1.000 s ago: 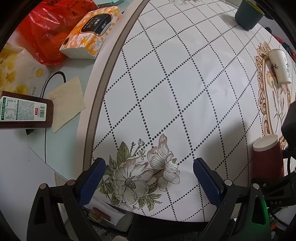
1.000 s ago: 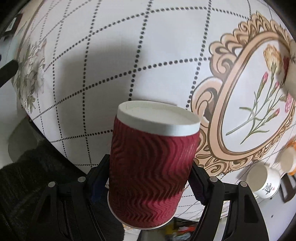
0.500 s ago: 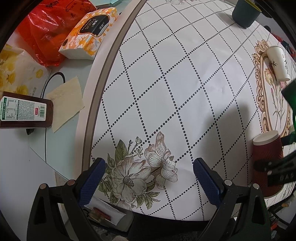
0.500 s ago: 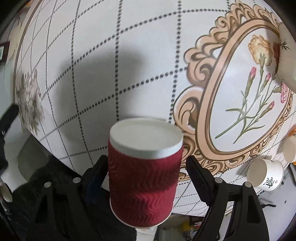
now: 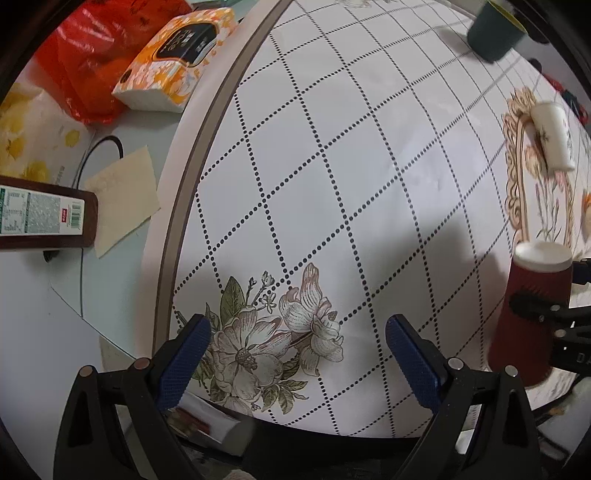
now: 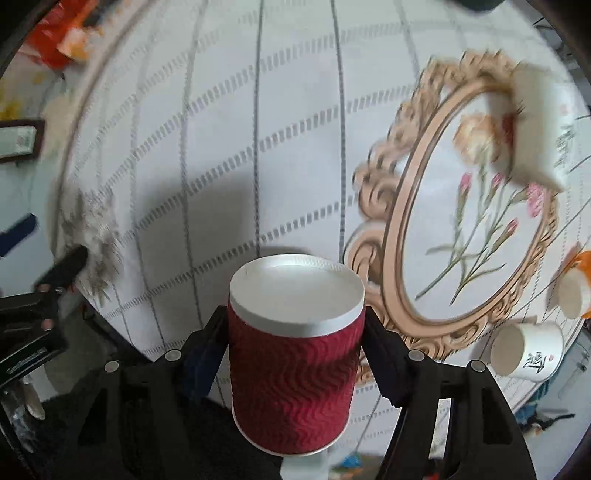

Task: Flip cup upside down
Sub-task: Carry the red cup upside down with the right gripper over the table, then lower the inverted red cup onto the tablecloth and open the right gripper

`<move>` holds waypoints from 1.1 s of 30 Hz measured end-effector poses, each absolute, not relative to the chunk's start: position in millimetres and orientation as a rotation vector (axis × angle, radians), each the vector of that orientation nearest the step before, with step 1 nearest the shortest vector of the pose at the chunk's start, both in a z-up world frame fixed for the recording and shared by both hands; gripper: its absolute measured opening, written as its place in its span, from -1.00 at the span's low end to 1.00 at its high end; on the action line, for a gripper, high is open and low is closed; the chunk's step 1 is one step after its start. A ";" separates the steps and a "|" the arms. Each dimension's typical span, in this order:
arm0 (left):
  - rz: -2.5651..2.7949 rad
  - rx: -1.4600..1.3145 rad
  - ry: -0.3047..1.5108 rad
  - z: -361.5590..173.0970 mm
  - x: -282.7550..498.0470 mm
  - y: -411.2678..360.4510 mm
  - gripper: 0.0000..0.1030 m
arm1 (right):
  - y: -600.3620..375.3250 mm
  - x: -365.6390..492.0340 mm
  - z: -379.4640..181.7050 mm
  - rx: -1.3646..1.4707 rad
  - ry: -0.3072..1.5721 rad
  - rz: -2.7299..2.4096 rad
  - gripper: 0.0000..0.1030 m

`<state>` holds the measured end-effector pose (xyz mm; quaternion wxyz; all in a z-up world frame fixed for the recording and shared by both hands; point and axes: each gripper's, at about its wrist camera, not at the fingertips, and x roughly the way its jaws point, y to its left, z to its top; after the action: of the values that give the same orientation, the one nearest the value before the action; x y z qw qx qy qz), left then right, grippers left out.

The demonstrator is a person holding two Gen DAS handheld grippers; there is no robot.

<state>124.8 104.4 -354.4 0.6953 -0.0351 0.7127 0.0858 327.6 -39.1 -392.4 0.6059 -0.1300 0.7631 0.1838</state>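
Observation:
A dark red ribbed paper cup point(image 6: 293, 373) is clamped between the fingers of my right gripper point(image 6: 295, 354). Its white flat base faces up and its rim points down, off the table's near edge. The same cup point(image 5: 532, 314) shows at the right edge of the left wrist view, held by the right gripper. My left gripper point(image 5: 297, 354) is open and empty over the flower print at the table's near edge.
The round table point(image 5: 351, 155) has a dotted diamond cloth. A white cup point(image 5: 552, 140) lies on its side on the gold frame print, and a dark green cup point(image 5: 493, 31) stands far off. Two white cups point(image 6: 524, 349) lie at the right edge. A tissue box point(image 5: 173, 62) and brown bottle point(image 5: 44, 218) sit left.
My right gripper has swung with the red cup, and its view is now motion-blurred. The cup stays base up in the fingers. My left gripper has hardly moved.

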 end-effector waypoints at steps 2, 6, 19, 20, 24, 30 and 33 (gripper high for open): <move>0.199 -0.106 1.595 -354.7 129.2 113.3 0.88 | -41.0 334.6 -373.1 -0.253 1.650 0.420 0.39; 0.223 -0.152 1.602 -354.3 139.1 133.0 0.88 | -36.2 344.4 -353.7 -0.163 1.458 0.383 0.39; 0.228 -0.098 1.583 -354.6 155.9 154.1 0.88 | 1.1 321.5 -341.9 -0.094 0.980 0.301 0.40; 0.222 -0.094 1.583 -355.1 154.8 152.6 0.88 | 0.6 316.8 -345.3 -0.086 0.982 0.303 0.40; 0.205 -0.085 1.586 -360.9 147.8 146.7 0.88 | -6.5 301.2 -347.4 -0.079 1.014 0.315 0.41; 0.183 -0.023 1.561 -361.3 140.2 125.5 0.88 | -9.2 284.9 -355.2 -0.076 1.097 0.319 0.44; 0.166 0.025 1.534 -356.7 134.3 115.2 0.88 | -17.8 276.3 -351.4 -0.024 1.118 0.296 0.63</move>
<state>134.3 115.2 -356.7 0.7167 0.0114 0.6932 0.0751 276.3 -17.8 -351.4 0.8373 -0.0114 0.5285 0.1398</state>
